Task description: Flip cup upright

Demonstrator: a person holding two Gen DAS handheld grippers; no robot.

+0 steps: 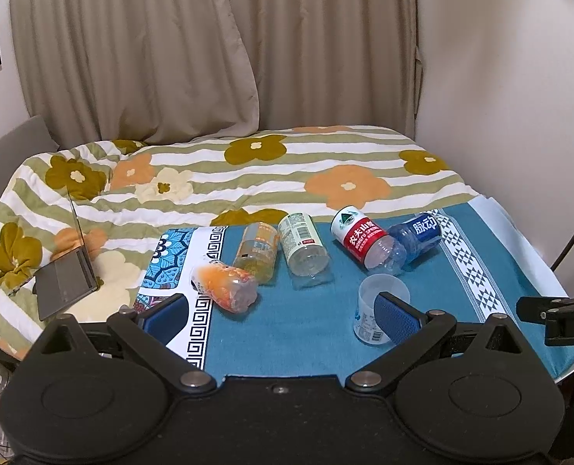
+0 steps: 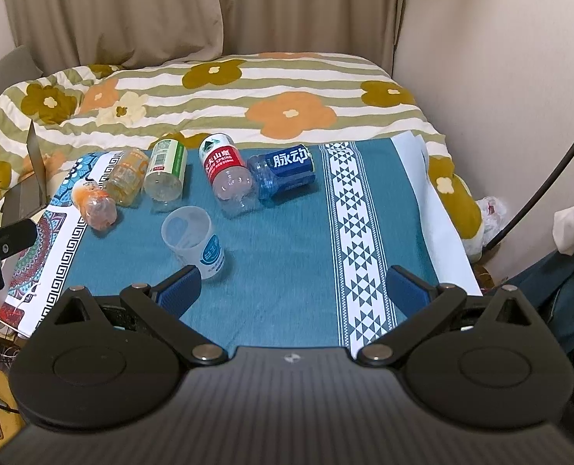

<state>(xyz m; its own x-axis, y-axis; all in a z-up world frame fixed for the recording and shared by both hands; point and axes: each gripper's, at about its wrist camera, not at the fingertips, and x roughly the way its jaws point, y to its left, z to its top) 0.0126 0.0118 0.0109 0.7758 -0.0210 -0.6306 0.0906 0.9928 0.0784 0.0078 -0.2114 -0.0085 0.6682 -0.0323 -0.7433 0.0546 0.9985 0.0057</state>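
One cup [image 2: 193, 238] stands mouth-up on teal cloth [image 2: 287, 255], near front-left, so flip looks done. Five cut bottles [image 2: 162, 174] lie behind. Left gripper [image 1: 283, 317] & right gripper [image 2: 290, 290] both spread wide, holding nothing; only backing off left, I'd guess

translucent plastic cup [image 2: 193, 237], matt woven tablecloth [image 2: 287, 271].
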